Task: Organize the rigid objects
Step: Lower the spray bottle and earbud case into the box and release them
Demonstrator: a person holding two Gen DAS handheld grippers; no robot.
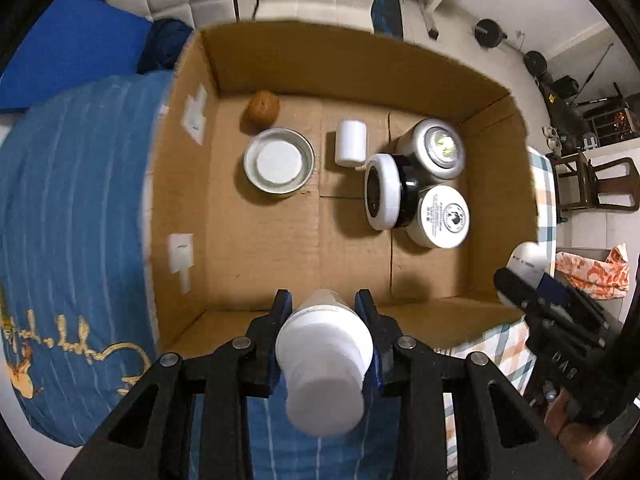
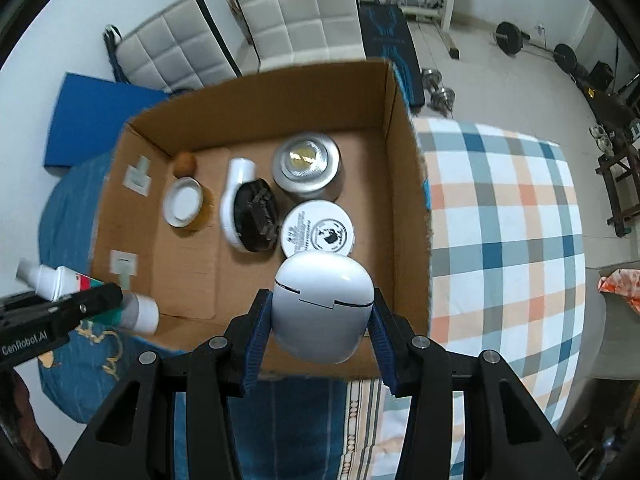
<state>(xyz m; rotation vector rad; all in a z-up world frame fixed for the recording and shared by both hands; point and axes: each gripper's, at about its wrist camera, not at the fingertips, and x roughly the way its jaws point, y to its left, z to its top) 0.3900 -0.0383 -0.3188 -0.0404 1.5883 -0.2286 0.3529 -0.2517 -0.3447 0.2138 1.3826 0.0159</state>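
An open cardboard box (image 1: 304,60) (image 2: 408,184) stands on a bed. My left gripper (image 1: 324,308) is shut on a white plastic bottle (image 1: 324,364), held above the box's near edge; the bottle also shows in the right wrist view (image 2: 52,282). My right gripper (image 2: 320,312) is shut on a white egg-shaped case (image 2: 322,304), held above the box's near right part; it also shows in the left wrist view (image 1: 528,258). Inside lie a metal lid (image 1: 279,165), a small white cylinder (image 1: 351,142), a brown ball (image 1: 262,110), a white-and-black brush (image 1: 386,192), a round light (image 1: 438,148) and a white jar (image 1: 442,216).
The bed has a blue cover (image 1: 76,208) on the left and a checked sheet (image 2: 508,232) on the right. White cushioned chairs (image 2: 296,12) stand behind the box. Weights (image 2: 510,38) lie on the floor at the far right. A wooden chair (image 1: 592,184) stands at right.
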